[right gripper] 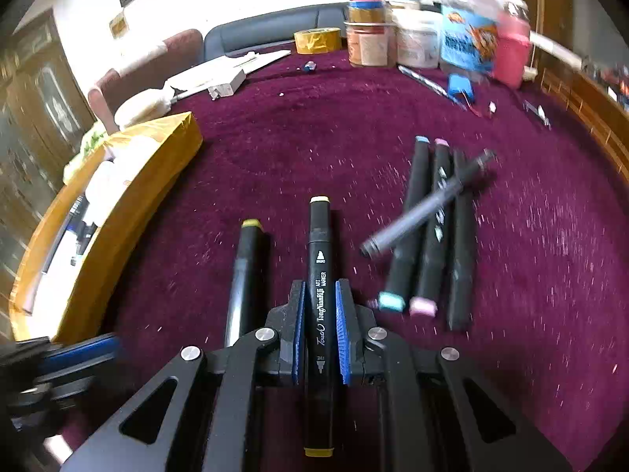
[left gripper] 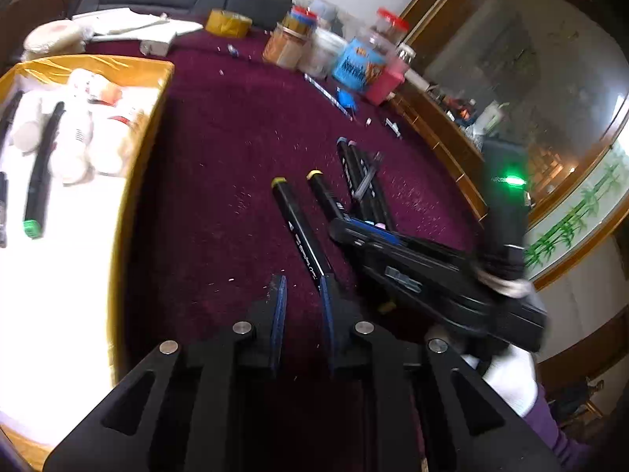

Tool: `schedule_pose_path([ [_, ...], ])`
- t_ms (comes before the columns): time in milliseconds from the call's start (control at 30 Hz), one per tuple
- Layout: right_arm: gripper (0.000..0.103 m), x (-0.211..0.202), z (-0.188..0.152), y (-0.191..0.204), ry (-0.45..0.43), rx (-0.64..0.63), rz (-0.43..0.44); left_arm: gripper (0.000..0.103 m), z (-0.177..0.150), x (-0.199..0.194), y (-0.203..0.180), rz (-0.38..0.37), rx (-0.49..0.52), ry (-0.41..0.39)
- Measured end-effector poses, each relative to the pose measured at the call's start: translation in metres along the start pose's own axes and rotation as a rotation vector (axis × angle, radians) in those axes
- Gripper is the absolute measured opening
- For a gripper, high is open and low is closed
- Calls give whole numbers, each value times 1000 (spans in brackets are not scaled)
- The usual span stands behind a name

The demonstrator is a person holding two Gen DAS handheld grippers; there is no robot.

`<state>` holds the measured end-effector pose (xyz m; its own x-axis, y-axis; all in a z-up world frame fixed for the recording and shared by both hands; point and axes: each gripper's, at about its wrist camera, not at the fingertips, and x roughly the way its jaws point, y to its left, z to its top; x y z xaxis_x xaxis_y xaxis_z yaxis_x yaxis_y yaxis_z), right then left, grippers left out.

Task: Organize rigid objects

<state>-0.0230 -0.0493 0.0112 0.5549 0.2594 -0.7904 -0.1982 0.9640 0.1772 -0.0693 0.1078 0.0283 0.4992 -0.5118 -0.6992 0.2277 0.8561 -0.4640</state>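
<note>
Box [left gripper: 129, 181] at far left: its inside is shown only in the left wrist view, w/ 1 green-capped marker [left gripper: 39, 173] laid beside plush toys [left gripper: 82, 126]. Left claw [left gripper: 302, 287] is seen nearly shut, nothing between pads; 1 yellow-capped marker [left gripper: 298, 228] lies just beside it on the maroon tabletop [right gripper: 314, 126]. Right claw [right gripper: 320, 306] is clamped on a 2nd yellow-capped marker [right gripper: 320, 259]. Further right, 4 markers [right gripper: 428, 228] are piled; jars [right gripper: 416, 39] at back.
</note>
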Motion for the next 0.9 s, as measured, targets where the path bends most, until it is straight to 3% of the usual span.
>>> schedule_pose_path([
  [100,13,-17,-8,-13,-14,43,44,25,6,21,-8,40,9,19],
  [133,13,-24,-10,-17,-27,53,49,37,11,33,-13,59,20,34],
  [200,13,-38,-13,-24,-56,67,64,51,15,48,-21,88,44,31],
  [267,13,-46,-15,-28,-75,73,61,52,14,61,-38,171,145,8],
  [300,13,-50,-16,-30,-84,73,57,49,14,64,-44,195,185,19],
  [333,13,-52,-17,-33,-89,77,64,21,13,65,-47,192,204,23],
  [400,13,-53,-18,-34,-92,84,82,13,13,63,-43,153,195,46],
  [633,13,-57,-16,-31,-94,101,207,13,5,11,-9,2,64,-19],
  [733,13,-56,-12,-20,-81,104,285,13,3,-31,10,-74,2,-99],
  [833,13,-53,-5,-2,-62,90,354,13,4,-64,34,-76,-60,-163],
  [900,13,-49,1,15,-43,74,404,13,5,-87,62,-14,-116,-209],
])
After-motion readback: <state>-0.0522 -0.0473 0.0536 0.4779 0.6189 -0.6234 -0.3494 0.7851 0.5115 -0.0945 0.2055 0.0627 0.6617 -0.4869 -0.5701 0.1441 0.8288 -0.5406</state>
